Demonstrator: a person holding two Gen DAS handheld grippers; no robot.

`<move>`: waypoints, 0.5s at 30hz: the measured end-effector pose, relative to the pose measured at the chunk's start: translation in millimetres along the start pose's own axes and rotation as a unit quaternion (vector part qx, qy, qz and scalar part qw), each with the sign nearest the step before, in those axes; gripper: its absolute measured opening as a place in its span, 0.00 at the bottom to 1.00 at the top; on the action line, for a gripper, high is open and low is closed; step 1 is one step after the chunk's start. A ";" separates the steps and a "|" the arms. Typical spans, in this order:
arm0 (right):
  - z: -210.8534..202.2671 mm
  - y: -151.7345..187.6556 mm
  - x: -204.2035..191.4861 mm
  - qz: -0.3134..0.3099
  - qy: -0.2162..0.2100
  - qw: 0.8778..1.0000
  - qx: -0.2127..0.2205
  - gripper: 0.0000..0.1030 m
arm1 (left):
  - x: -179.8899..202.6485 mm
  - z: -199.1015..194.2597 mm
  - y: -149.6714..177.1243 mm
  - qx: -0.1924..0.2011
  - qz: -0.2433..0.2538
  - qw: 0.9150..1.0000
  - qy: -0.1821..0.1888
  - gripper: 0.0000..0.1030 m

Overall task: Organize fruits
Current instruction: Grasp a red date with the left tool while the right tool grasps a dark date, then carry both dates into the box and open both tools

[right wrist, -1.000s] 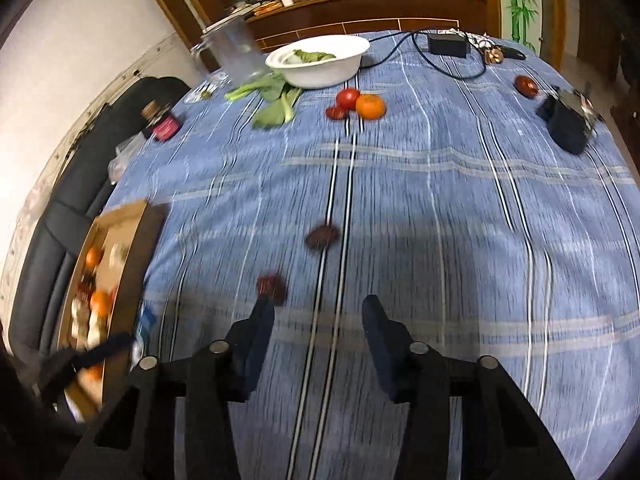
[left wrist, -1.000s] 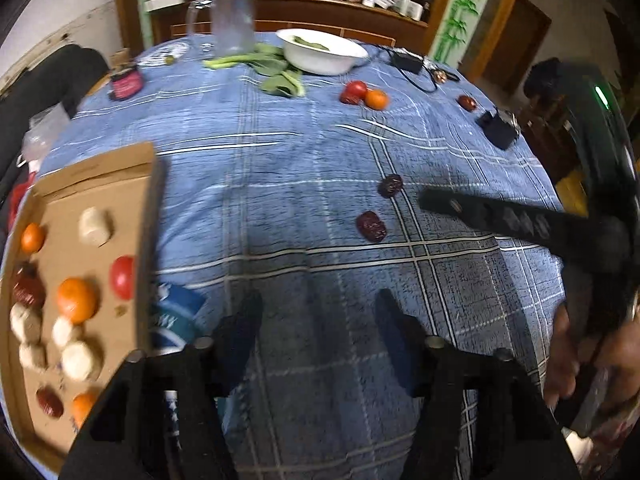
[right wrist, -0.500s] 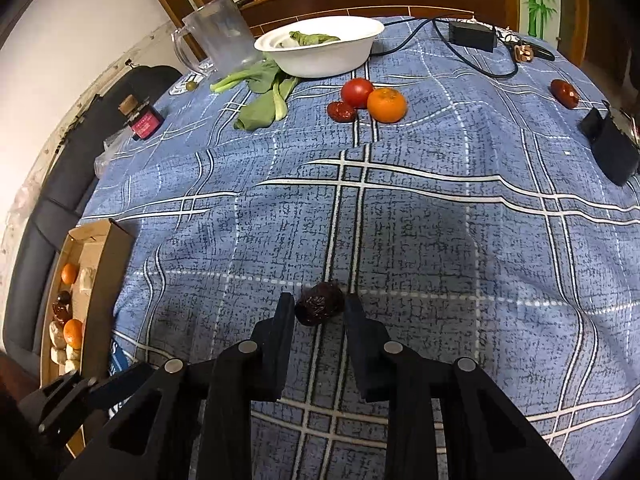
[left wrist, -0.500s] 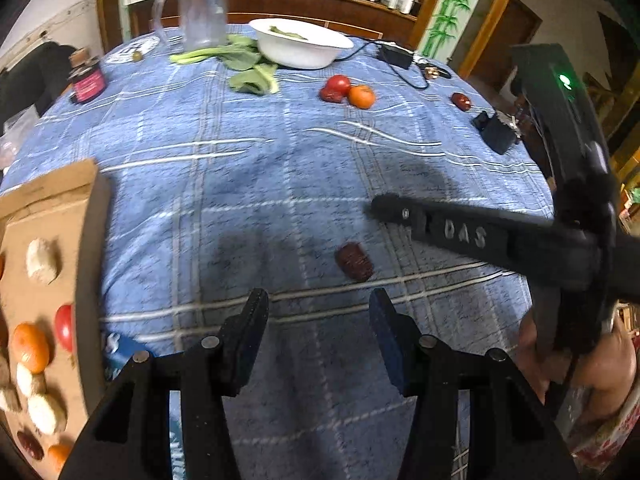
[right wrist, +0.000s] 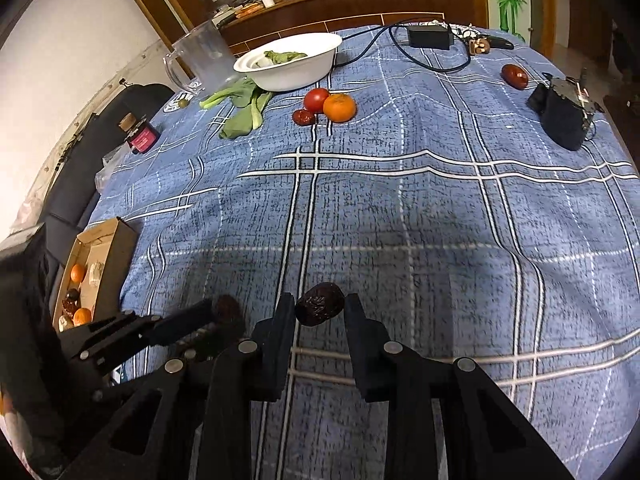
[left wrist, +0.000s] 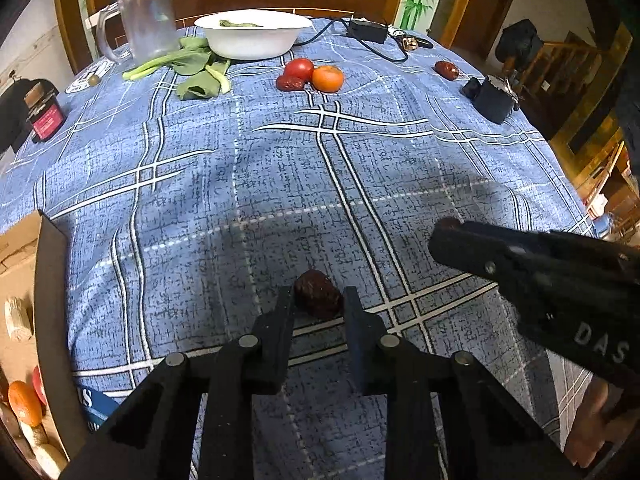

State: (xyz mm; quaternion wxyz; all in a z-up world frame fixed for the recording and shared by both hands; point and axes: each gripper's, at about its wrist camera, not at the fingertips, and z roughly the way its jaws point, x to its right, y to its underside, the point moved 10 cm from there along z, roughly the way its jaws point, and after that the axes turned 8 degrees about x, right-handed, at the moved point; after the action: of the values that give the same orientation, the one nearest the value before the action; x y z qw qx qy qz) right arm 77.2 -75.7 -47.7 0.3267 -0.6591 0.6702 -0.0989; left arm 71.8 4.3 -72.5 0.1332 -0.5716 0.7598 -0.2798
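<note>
Dates sit pinched in both tools at once. In the left wrist view, the left hand-held gripper (left wrist: 318, 306) at the lower centre of the frame has just been closing, and its jaws now clamp a dark red date (left wrist: 319, 294) that looks to rest on the blue checked cloth of the bench (left wrist: 280, 168); the cardboard box (left wrist: 48, 320) of sorted fruit lies at the left edge, and a tomato (left wrist: 299, 69) and an orange (left wrist: 328, 78) wait near the white bowl (left wrist: 253, 34) at the upper centre. In the right wrist view, the right hand-held gripper (right wrist: 318, 312), lower centre, is closed on a second wrinkled date (right wrist: 320, 304), held only by the fingertips (right wrist: 286, 312), while another date (right wrist: 515, 76) lies far off at the upper right and the box shows at the lower left. The risk, as I judge it, lies in the grips: each date is small, rounded and caught right at the tips, so a quick lift or swing towards the box could squeeze it out and send it rolling across the cloth. The two tools also work close together, so carrying both loads leftward at once could knock one against the other.
</note>
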 end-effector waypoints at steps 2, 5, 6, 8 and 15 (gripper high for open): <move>-4.1 3.3 -2.5 -0.001 -0.002 1.000 0.001 0.26 | -1.6 -3.7 1.7 0.001 -0.004 1.000 -0.003 0.22; -11.5 9.7 -10.3 -0.010 -0.007 1.000 0.002 0.26 | -4.9 -16.3 5.1 0.007 -0.018 1.000 0.000 0.22; -14.4 12.4 -14.7 -0.014 -0.009 1.000 0.002 0.26 | -7.1 -23.0 6.1 0.011 -0.024 1.000 0.000 0.22; -19.7 17.9 -24.9 -0.021 -0.018 1.000 0.001 0.26 | -12.6 -36.4 8.7 0.019 -0.039 0.999 0.002 0.22; -33.6 34.9 -77.4 -0.044 -0.064 0.997 -0.007 0.27 | -48.2 -97.4 25.9 0.052 -0.105 0.993 -0.002 0.22</move>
State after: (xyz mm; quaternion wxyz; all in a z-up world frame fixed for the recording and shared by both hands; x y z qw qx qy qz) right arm 23.2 -8.4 -17.8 0.3595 -0.6949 0.6192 -0.0664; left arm 15.4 81.3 -14.4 0.1341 -0.6410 0.6798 -0.3301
